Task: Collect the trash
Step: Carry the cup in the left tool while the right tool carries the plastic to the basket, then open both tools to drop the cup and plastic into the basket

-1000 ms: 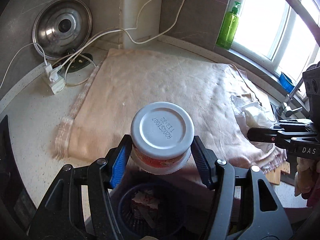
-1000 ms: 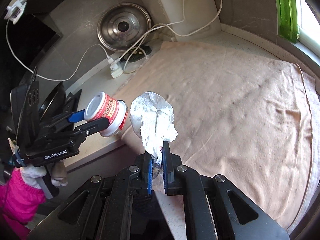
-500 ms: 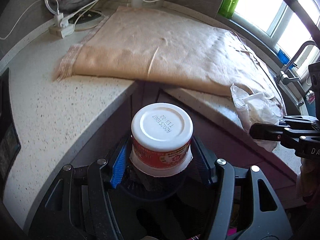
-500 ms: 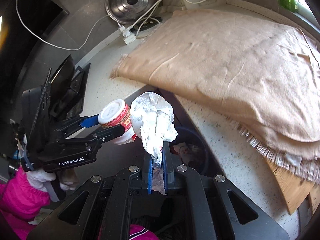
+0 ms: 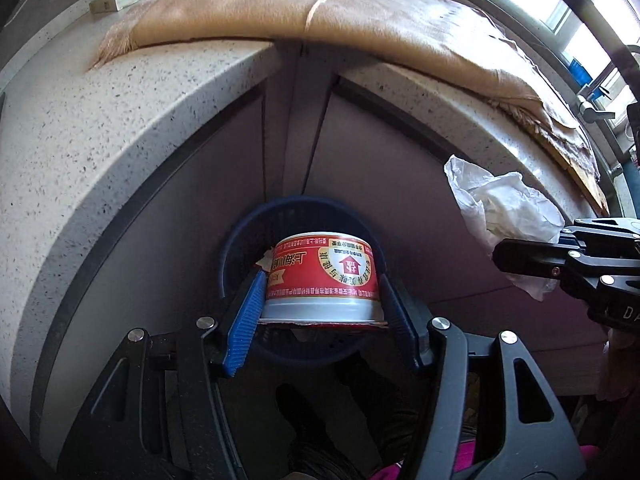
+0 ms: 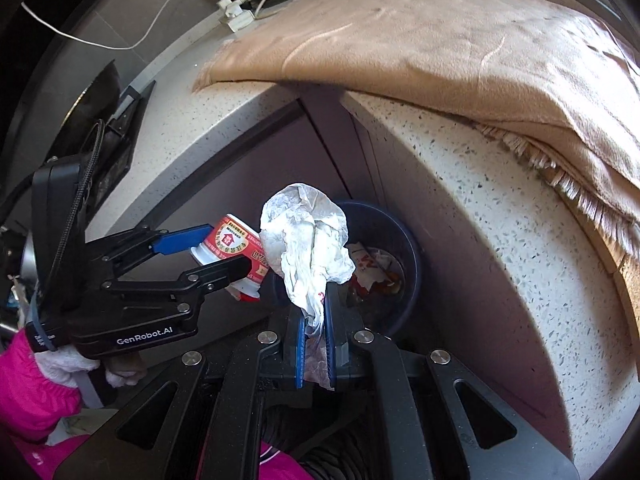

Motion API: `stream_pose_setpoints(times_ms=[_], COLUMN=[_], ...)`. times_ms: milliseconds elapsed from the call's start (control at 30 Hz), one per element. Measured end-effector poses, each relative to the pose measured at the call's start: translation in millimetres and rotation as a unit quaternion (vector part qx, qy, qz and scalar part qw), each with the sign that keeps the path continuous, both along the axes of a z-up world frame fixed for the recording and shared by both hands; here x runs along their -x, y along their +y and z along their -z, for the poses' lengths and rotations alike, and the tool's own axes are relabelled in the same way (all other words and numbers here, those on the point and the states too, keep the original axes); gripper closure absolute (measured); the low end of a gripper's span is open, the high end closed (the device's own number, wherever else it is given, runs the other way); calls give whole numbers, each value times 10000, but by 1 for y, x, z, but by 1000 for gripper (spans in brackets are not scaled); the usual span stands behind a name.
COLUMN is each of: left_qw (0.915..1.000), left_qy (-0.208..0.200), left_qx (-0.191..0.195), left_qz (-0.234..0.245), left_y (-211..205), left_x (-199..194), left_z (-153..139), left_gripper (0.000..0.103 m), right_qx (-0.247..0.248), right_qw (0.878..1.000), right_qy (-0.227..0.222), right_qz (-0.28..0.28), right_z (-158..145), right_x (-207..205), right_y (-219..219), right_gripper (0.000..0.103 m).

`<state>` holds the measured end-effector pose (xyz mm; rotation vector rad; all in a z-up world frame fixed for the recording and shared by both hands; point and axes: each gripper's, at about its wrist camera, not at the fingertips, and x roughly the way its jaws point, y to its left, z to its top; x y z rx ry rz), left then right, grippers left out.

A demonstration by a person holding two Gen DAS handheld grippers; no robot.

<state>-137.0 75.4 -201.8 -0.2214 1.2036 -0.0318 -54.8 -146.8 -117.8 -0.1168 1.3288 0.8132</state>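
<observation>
My left gripper (image 5: 322, 312) is shut on a red and white cup (image 5: 322, 276) and holds it upside down just over the dark blue trash bin (image 5: 240, 236) on the floor. The right wrist view shows the same cup (image 6: 230, 250) at the bin's left rim (image 6: 412, 248), held by the left gripper (image 6: 208, 252). My right gripper (image 6: 314, 320) is shut on a crumpled white paper wad (image 6: 308, 240) above the bin's near rim. The wad also shows in the left wrist view (image 5: 500, 208), right of the bin. Trash (image 6: 372, 272) lies inside the bin.
The bin stands in the corner under a speckled white countertop (image 5: 120, 128), against grey cabinet doors (image 5: 380, 160). A beige towel (image 6: 440, 40) covers the counter and overhangs its edge. A power strip with white cables (image 6: 236, 16) lies at the back.
Both grippers have dropped from counter height to below the counter edge, down to the bin. The cup has tilted so its red side now faces the left camera. Both grips are unchanged.
</observation>
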Motion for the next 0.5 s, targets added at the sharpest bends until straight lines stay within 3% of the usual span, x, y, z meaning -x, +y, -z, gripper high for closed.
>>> stream_pose_setpoints(times_ms=[267, 400, 500], left_qw=[9999, 9999, 9999], left_qy=[123, 127, 106], left_qx=[13, -17, -33], left_qz=[-15, -48, -91], left_y=[0, 2, 1], left_x=[-3, -2, -3], left_z=[18, 17, 14], left_gripper=[43, 42, 42], right_qx=[150, 226, 160], right_qw=[9999, 9996, 9996], right_qy=[-63, -144, -178], right_qz=[-3, 86, 126], right_z=[15, 12, 9], right_x=[2, 1, 1], right_y=[9, 11, 10], right_gripper=[93, 64, 62])
